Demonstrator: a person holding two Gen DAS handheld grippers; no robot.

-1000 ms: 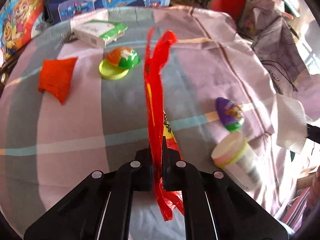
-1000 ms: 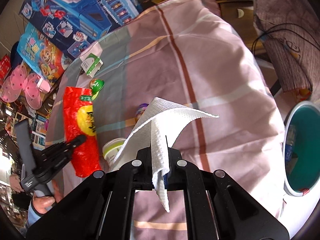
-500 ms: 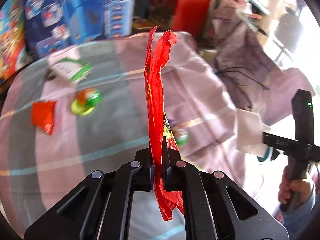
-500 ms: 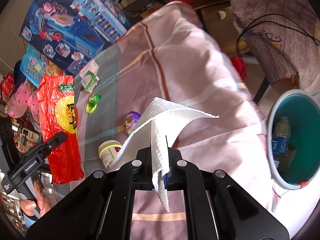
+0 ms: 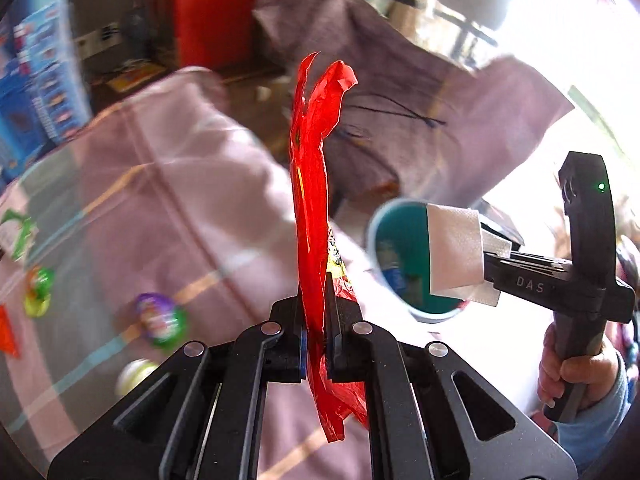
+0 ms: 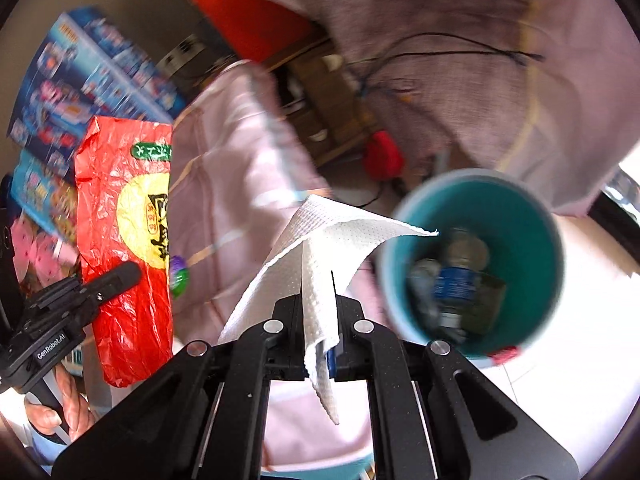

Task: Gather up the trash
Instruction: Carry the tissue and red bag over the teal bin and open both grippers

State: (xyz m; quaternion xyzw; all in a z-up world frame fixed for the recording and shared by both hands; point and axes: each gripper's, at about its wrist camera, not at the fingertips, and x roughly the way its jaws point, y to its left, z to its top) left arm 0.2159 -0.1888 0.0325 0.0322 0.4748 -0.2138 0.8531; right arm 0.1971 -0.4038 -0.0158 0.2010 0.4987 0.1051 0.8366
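Note:
My left gripper (image 5: 316, 312) is shut on a red crinkled snack wrapper (image 5: 314, 184), held edge-on; in the right wrist view the same wrapper (image 6: 124, 248) hangs flat from that gripper (image 6: 134, 272). My right gripper (image 6: 318, 312) is shut on a white paper towel (image 6: 320, 248), also seen as a towel (image 5: 454, 252) at the right of the left wrist view, in front of the bin. A teal trash bin (image 6: 516, 220) with a bottle and other rubbish inside stands on the floor just right of the towel. The bin (image 5: 394, 236) lies beyond the table's edge.
The table's pink striped cloth (image 5: 180, 208) still carries a purple-green egg toy (image 5: 160, 320), a green-orange one (image 5: 38, 284), a pale cup (image 5: 134, 376) and a red packet (image 5: 8, 332). Toy boxes (image 6: 80, 80), a draped chair (image 6: 460, 60) and cables lie beyond.
Both grippers swung right, away from the table's middle toward its edge, each keeping its load. The teal bin has come into full view, much nearer in both views.

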